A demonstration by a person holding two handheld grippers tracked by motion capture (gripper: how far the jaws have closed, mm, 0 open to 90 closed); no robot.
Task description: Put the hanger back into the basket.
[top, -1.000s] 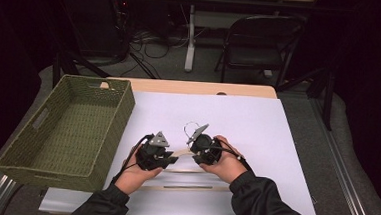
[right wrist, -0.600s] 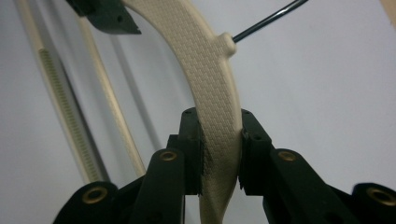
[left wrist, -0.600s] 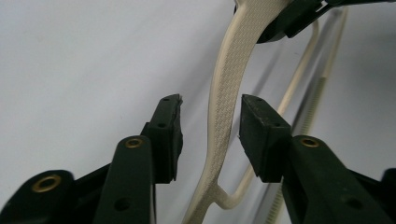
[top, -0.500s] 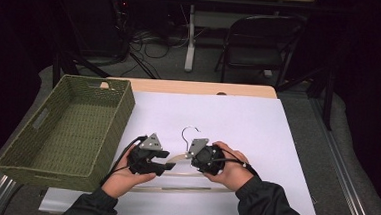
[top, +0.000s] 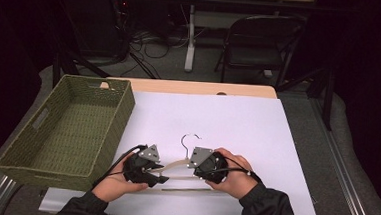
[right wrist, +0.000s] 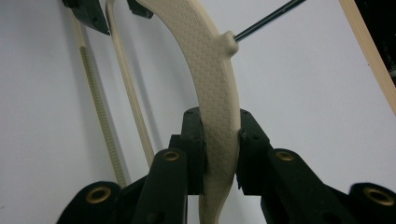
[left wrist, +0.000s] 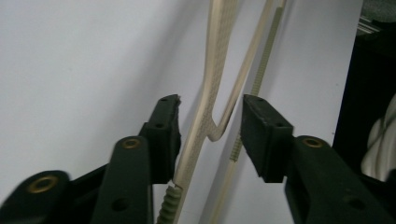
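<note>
Hanger (top: 175,164) bears no legible writing or brand

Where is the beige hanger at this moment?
In the high view, the hanger lies near the white table's front edge, right of the green basket, between both grippers.

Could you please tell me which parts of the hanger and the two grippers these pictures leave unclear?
- High view: the hanger has both ends covered by the left gripper and right gripper; their fingers are too small to judge.
- Left gripper view: the hanger's end is cut off by the bottom edge.
- Right gripper view: the metal hook runs off the top edge.
</note>
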